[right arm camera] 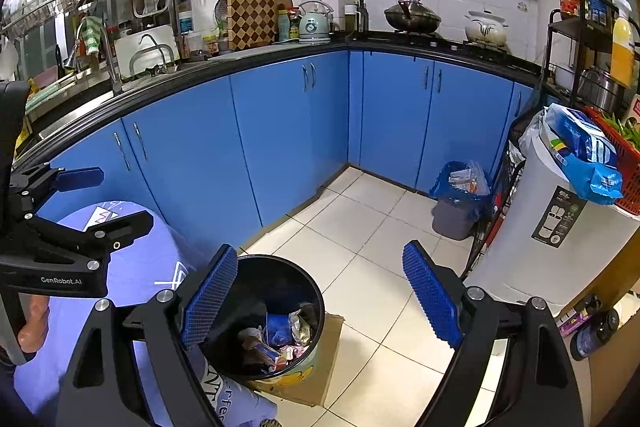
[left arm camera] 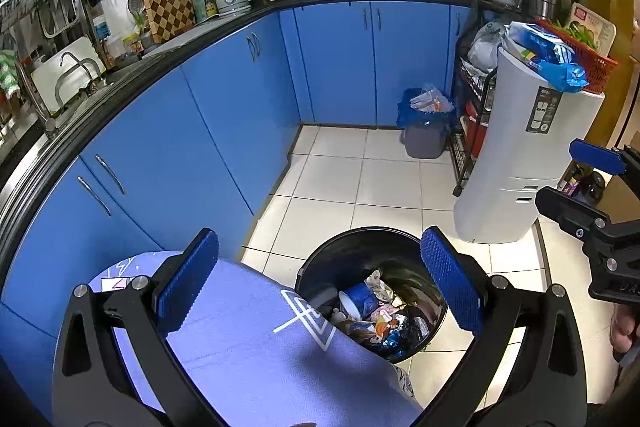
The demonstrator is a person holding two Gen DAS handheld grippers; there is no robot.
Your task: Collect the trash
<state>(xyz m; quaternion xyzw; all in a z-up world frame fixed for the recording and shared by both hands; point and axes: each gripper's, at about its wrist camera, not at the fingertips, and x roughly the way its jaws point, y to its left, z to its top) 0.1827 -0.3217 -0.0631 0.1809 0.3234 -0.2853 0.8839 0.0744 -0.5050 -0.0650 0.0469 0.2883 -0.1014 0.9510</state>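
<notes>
Both jaws wide and empty, left gripper point(left arm camera: 320, 283) and right gripper point(right arm camera: 324, 291) hang over the black bin point(left arm camera: 344, 259) at 6 o'clock, trash point(left arm camera: 372, 315) already inside; bagging looks undone.

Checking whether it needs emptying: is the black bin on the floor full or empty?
Partly full. The black bin stands open, with wrappers and a blue cup in its bottom, well below the rim.

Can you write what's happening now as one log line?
left gripper: open, empty | right gripper: open, empty | black bin: holds trash
</notes>
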